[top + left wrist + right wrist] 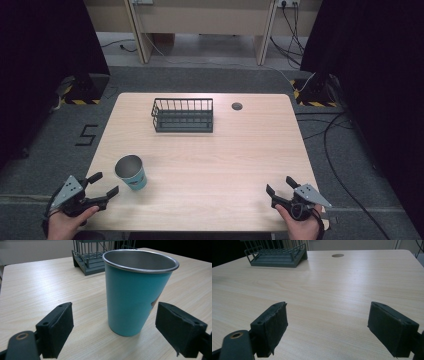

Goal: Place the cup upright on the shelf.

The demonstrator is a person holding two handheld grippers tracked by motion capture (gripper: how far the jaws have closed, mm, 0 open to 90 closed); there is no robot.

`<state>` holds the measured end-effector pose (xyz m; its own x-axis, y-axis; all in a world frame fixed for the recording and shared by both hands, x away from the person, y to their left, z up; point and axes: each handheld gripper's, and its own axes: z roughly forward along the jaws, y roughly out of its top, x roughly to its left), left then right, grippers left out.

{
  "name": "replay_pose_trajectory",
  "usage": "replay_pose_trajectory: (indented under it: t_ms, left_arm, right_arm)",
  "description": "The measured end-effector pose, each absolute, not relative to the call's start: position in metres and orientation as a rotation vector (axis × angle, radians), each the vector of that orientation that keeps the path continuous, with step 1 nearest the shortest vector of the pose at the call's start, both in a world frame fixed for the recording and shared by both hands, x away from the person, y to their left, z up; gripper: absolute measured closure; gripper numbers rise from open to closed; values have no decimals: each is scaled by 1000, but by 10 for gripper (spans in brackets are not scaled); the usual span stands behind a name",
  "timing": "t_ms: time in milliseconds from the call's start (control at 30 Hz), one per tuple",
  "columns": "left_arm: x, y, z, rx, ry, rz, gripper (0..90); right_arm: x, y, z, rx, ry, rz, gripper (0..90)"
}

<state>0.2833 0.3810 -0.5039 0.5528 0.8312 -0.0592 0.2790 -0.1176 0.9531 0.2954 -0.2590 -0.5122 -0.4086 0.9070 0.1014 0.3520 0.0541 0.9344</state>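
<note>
A teal metal cup (pixel 132 172) stands upright near the front left of the wooden table (pixel 210 160). My left gripper (pixel 104 184) is open just left of it, pointing at it without touching. In the left gripper view the cup (pixel 136 293) rises a short way beyond the two black jaws of the gripper (pixel 122 332), more toward the right one. My right gripper (pixel 280 186) is open at the table's front right, with nothing between its jaws; ahead of that gripper (pixel 334 331) in the right gripper view lies bare wood.
A dark wire basket (pixel 183 115) sits at the back centre of the table, also seen as the basket (pixel 100 253) and the basket (pixel 278 255). A round cable hole (pixel 237 106) lies to its right. Cables run over the floor at right.
</note>
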Motion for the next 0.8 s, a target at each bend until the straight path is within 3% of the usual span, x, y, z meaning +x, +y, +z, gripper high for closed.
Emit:
replay_pose_trajectory:
  t_ms: [800]
  left_arm:
    - [294,355,-500,1667,847,547,142]
  right_arm:
    - [296,-260,-512,1279,1810,1340,186]
